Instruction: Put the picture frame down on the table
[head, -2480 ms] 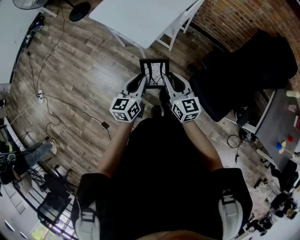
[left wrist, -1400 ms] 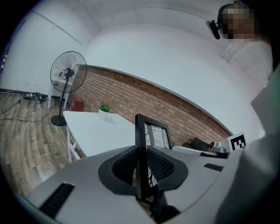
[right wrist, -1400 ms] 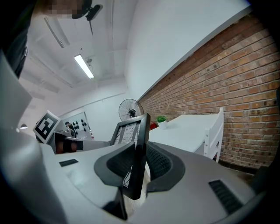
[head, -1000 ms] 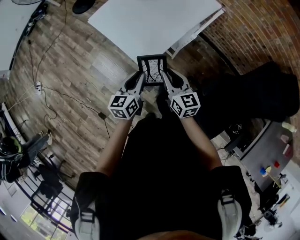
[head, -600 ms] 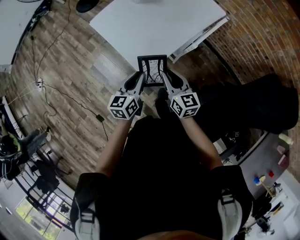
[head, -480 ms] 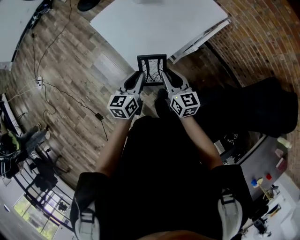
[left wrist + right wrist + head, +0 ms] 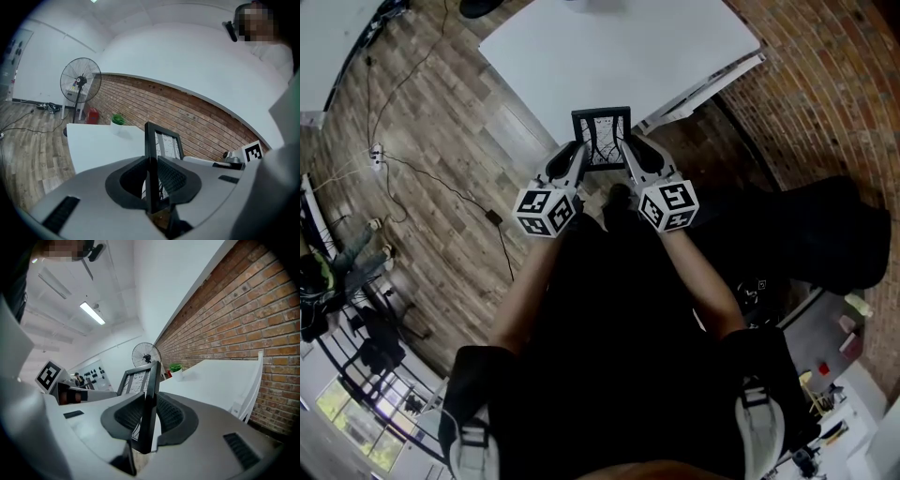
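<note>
While the picture frame [image 7: 601,141] hangs in the air between both grippers, the step in hand looks like the carry toward the white table [image 7: 609,47]; the frame is not yet set down, and sits at the table's near corner, partly over the wooden floor; the left gripper [image 7: 579,157] is clamped on the frame's left side edge, the right gripper [image 7: 626,156] on its right side edge, jaws narrow on the thin black moulding; the printed face is turned toward the person; its long axis runs away from the body, top edge toward the table; next, I judge, it needs carrying forward over the tabletop, lowering level, then both grips released together.
</note>
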